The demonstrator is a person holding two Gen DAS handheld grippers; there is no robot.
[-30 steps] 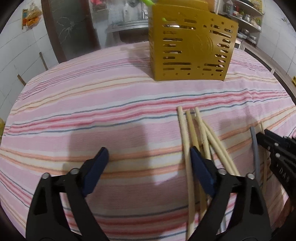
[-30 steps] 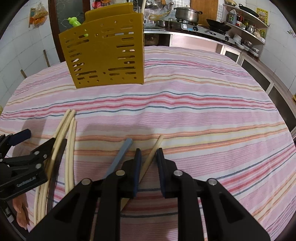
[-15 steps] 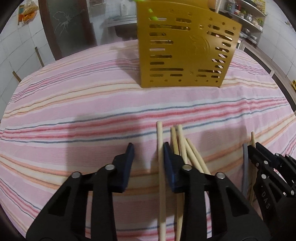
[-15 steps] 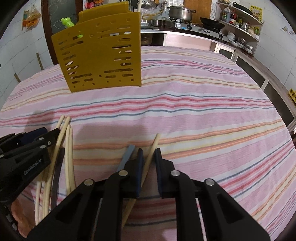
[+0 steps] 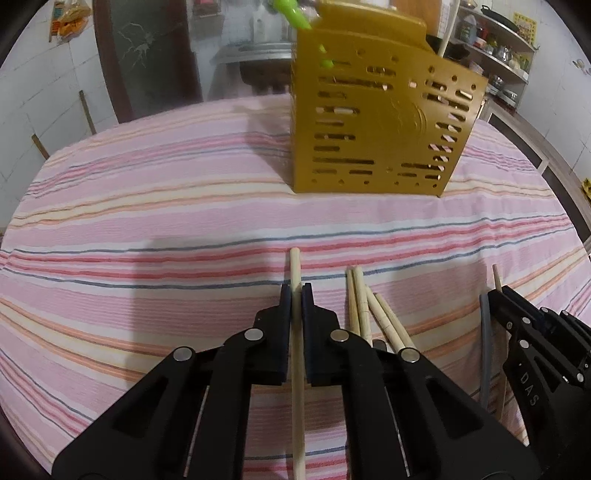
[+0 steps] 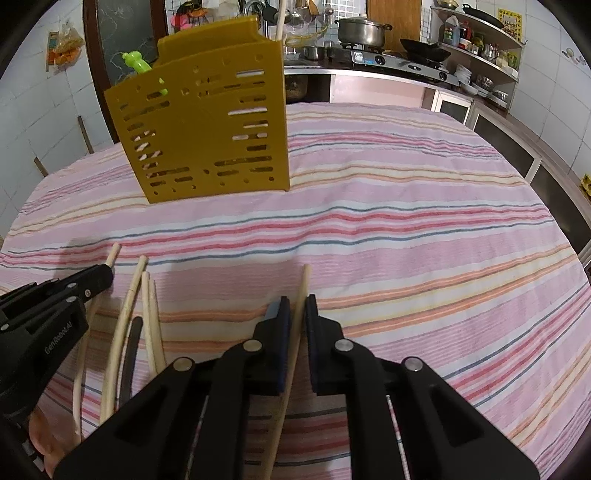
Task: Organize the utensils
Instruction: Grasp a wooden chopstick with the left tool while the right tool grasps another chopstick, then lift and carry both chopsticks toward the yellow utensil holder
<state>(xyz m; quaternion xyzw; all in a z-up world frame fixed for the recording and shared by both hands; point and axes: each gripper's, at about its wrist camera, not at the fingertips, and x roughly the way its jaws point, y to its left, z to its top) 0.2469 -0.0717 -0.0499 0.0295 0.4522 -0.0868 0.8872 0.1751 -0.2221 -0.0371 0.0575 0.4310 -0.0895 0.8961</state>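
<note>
My left gripper (image 5: 295,291) is shut on a pale wooden chopstick (image 5: 295,266) that pokes out ahead of the jaws. My right gripper (image 6: 297,301) is shut on another wooden chopstick (image 6: 304,277), also seen at the right of the left wrist view (image 5: 496,277). Several more chopsticks (image 5: 364,306) lie loose on the striped cloth between the grippers, seen too in the right wrist view (image 6: 146,295). A grey chopstick (image 5: 485,332) lies beside the right gripper. A yellow slotted utensil holder (image 5: 376,129) stands upright at the back (image 6: 207,133).
A green utensil (image 6: 138,62) and a pale stick (image 6: 280,18) stand in the holder. The pink striped tablecloth (image 6: 406,229) covers the round table. A kitchen counter with a pot (image 6: 360,29) and stove lies behind. A dark door (image 5: 147,55) stands at the back left.
My left gripper shifted right and closed on one chopstick, lifting it away from the pile. My right gripper stayed shut on its chopstick and rose a little.
</note>
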